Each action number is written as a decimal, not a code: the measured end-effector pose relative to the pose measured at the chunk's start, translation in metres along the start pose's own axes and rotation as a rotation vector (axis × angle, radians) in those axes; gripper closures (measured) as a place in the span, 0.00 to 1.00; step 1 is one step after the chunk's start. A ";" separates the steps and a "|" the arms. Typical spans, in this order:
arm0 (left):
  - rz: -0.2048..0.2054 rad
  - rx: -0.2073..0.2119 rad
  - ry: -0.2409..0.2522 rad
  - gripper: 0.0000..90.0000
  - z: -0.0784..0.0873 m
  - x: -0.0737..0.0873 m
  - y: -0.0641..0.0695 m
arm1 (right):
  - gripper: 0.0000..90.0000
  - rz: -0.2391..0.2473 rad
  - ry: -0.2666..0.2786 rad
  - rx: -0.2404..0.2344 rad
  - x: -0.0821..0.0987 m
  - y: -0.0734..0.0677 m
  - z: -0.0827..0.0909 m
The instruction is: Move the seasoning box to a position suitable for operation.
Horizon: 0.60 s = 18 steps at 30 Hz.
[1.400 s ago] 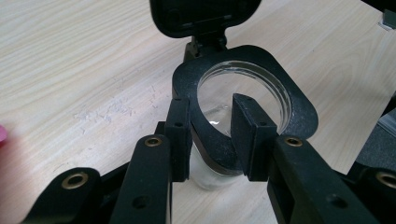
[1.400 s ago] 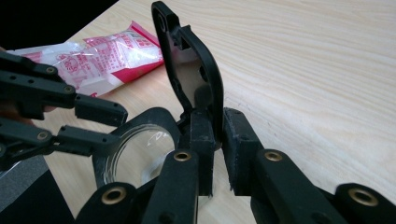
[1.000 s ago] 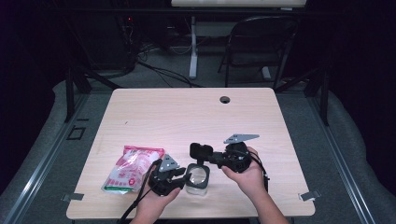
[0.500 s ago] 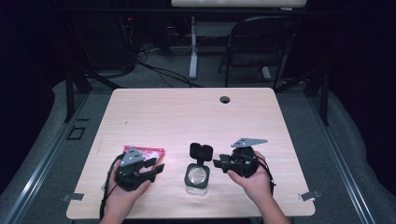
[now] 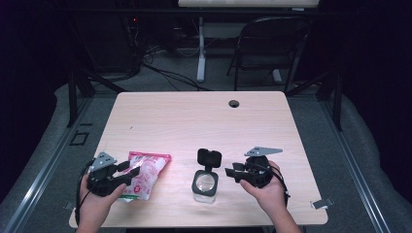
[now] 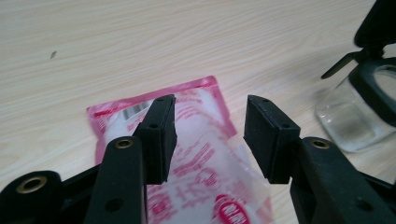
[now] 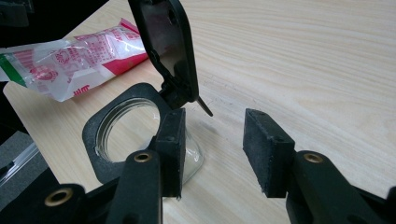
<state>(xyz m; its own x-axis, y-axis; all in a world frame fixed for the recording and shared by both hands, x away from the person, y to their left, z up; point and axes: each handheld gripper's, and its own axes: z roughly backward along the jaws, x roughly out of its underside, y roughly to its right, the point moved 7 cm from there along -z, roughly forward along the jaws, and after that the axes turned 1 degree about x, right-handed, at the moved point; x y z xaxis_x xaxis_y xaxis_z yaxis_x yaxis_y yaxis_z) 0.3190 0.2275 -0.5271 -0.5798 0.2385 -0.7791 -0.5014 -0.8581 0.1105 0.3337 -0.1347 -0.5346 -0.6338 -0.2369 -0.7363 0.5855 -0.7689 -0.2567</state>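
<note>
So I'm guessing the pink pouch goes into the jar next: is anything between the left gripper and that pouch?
Nothing visible. The left gripper hangs open just above the pink pouch, with only air between its pads and the film. The jar stands off to the side with its lid flipped up.

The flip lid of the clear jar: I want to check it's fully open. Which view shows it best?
The right gripper view: the black flip lid stands upright, hinged back off the clear jar, close up. The high view shows it small; the left gripper view catches its edge at the frame corner.
</note>
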 end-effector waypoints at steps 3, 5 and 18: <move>0.006 -0.012 -0.015 0.58 0.002 0.009 -0.006 | 0.65 -0.004 -0.001 0.006 0.002 0.001 0.003; 0.014 -0.018 -0.020 0.57 0.003 0.014 -0.010 | 0.65 -0.005 0.003 0.007 0.002 0.001 0.004; 0.077 -0.083 -0.033 0.60 0.016 0.038 -0.041 | 0.64 -0.015 0.002 0.009 0.005 0.002 0.002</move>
<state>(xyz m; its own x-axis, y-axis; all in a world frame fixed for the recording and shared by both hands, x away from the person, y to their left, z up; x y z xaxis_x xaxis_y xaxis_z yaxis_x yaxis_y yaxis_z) 0.3072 0.2789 -0.5509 -0.6362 0.1842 -0.7492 -0.4007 -0.9087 0.1168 0.3304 -0.1387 -0.5372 -0.6416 -0.2243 -0.7335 0.5715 -0.7777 -0.2621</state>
